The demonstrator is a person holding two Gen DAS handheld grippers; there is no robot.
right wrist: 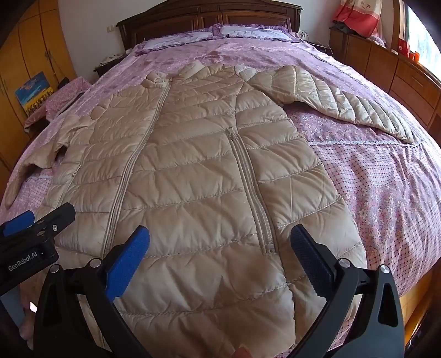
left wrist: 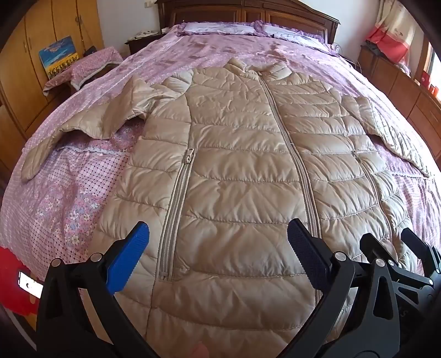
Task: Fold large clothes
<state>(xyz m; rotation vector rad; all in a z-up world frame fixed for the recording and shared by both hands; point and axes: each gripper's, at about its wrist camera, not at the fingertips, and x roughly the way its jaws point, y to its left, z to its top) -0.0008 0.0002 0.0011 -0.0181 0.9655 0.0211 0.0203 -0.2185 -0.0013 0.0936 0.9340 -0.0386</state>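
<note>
A double bed [left wrist: 154, 60], covered by a pink and purple floral bedspread [right wrist: 372, 176], is seen to fill most of both views, with a dark wooden headboard [left wrist: 248, 13] at its far end. A beige quilted down coat [left wrist: 242, 154] is laid flat, front side up, along the middle of the bedspread, its collar [left wrist: 256, 68] directed toward the headboard and its hem nearest the cameras. The central zipper [left wrist: 286, 143] is closed along the visible length, and both sleeves are spread outward from the body: the coat's sleeve on the left of the views [left wrist: 91, 121] is bent and lies partly on the checked part of the bedspread, while the other sleeve [right wrist: 339, 104] is extended diagonally toward the bed's edge. Two zipped pockets are noted, one [left wrist: 176, 214] on each front panel (the second [right wrist: 253, 192] is seen best from the right wrist). The left gripper [left wrist: 217, 256] is held above the lower left panel of the coat, jaws spread wide, nothing between the blue pads. The right gripper [right wrist: 220, 258] is held likewise above the lower right panel, released and empty; contact with the fabric is not shown for either tool. Two pillows [right wrist: 220, 34] are recorded against the headboard, and a small painting [left wrist: 59, 56] is propped against the wooden wardrobe [left wrist: 49, 35].
</note>
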